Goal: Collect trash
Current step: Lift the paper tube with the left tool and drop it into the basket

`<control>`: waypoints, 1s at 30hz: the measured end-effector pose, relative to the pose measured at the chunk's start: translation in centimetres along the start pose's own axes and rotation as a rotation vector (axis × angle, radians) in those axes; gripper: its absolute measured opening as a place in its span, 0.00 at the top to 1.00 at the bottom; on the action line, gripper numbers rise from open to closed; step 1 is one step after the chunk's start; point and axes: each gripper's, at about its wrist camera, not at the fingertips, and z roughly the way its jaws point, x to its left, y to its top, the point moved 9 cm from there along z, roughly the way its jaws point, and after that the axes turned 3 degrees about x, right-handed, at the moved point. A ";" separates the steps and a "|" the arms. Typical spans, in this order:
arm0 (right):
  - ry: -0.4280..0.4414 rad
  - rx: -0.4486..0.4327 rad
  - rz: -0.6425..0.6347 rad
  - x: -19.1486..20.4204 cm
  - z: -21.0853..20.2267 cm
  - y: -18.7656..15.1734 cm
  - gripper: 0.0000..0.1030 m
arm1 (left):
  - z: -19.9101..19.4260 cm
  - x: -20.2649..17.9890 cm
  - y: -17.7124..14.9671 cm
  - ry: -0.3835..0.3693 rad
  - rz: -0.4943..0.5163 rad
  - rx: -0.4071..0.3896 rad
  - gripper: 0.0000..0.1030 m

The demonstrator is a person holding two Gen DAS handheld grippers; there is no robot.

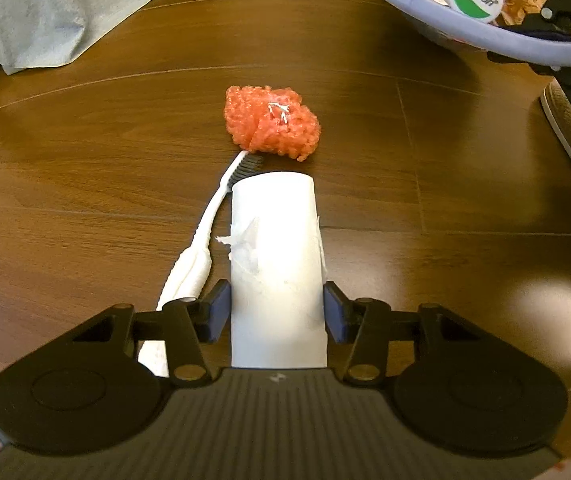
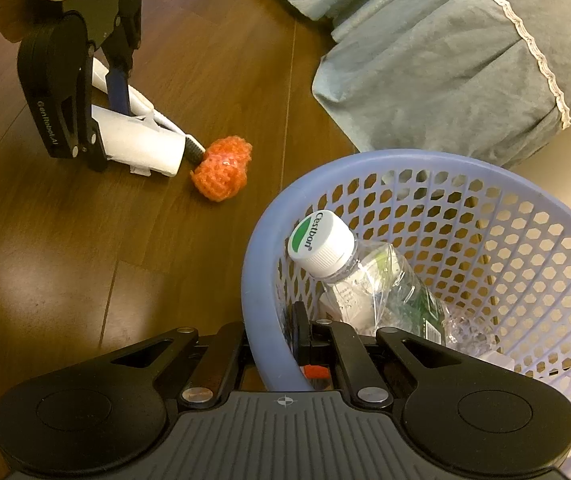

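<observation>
Pinched at its rim by the right gripper (image 2: 275, 344), the basket (image 2: 485, 168) is steadied lower right, while the cardboard tube (image 1: 277, 264) is clamped by the left gripper (image 1: 277, 310), presumably for dropping in.

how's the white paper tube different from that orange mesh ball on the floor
The white paper tube is a smooth, straight cylinder; the orange mesh ball is a crumpled, bumpy wad. The tube is clamped in the left claw; the ball lies loose on the wooden floor, touched by no claw. The tube is longer. Neither is in the basket yet.
</observation>
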 end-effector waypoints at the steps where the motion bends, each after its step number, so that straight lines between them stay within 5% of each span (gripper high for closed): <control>1: 0.000 0.000 -0.001 0.0 0.0 0.0 0.99 | 0.0 -0.1 0.0 -0.003 -0.001 0.001 0.57; 10: 0.001 0.001 -0.001 0.0 0.0 -0.1 0.99 | -0.2 0.6 0.3 -0.065 -0.153 0.002 0.42; 14: 0.001 0.002 -0.003 0.0 -0.1 -0.2 0.99 | -0.1 0.6 0.2 -0.048 -0.149 0.011 0.44; 17: 0.001 0.002 -0.006 0.1 -0.1 -0.2 0.99 | 0.0 0.5 0.1 -0.020 -0.128 0.019 0.56; 30: 0.009 0.000 -0.021 0.7 -0.6 -0.3 0.98 | -3.9 0.4 0.8 0.032 -0.045 0.020 0.57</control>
